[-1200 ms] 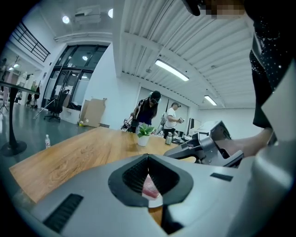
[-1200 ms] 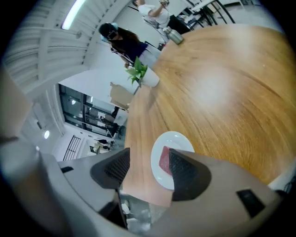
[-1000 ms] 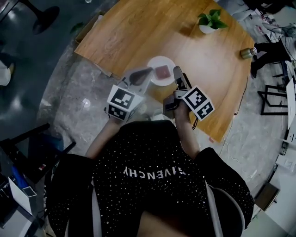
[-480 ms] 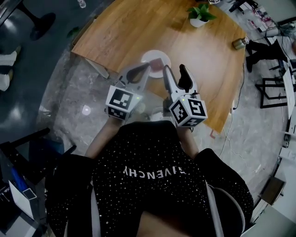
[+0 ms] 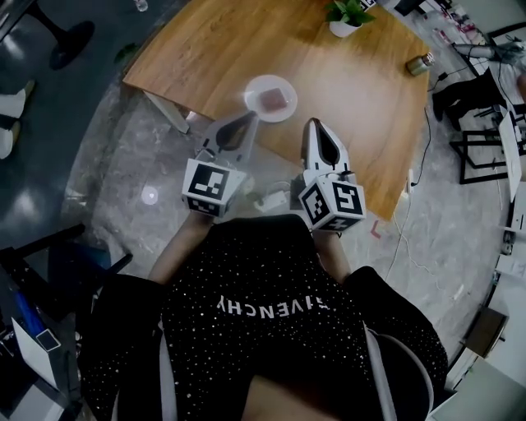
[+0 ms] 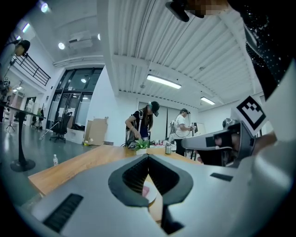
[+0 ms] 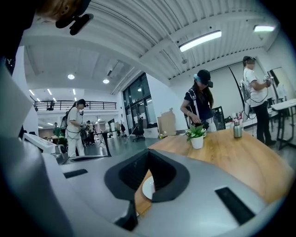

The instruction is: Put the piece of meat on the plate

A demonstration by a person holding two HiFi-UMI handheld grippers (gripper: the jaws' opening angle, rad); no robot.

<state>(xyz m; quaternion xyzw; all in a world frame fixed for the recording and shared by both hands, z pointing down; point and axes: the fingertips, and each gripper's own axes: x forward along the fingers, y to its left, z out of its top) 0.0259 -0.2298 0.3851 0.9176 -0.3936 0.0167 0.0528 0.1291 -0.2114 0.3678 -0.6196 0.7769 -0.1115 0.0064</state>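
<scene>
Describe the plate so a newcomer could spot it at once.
On the wooden table, close to its near edge, lies a round white plate. Unlike the potted plant and metal bottle farther back, it holds a reddish piece of meat.

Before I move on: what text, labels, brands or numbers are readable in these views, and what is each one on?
"GIVENCHY": white print on the person's black top, upside down in the head view.
Left marker cube and right marker cube: black-and-white square patterns only, no letters or digits.
Metal bottle: any label is too small to read.
Nothing else legible in any view.
</scene>
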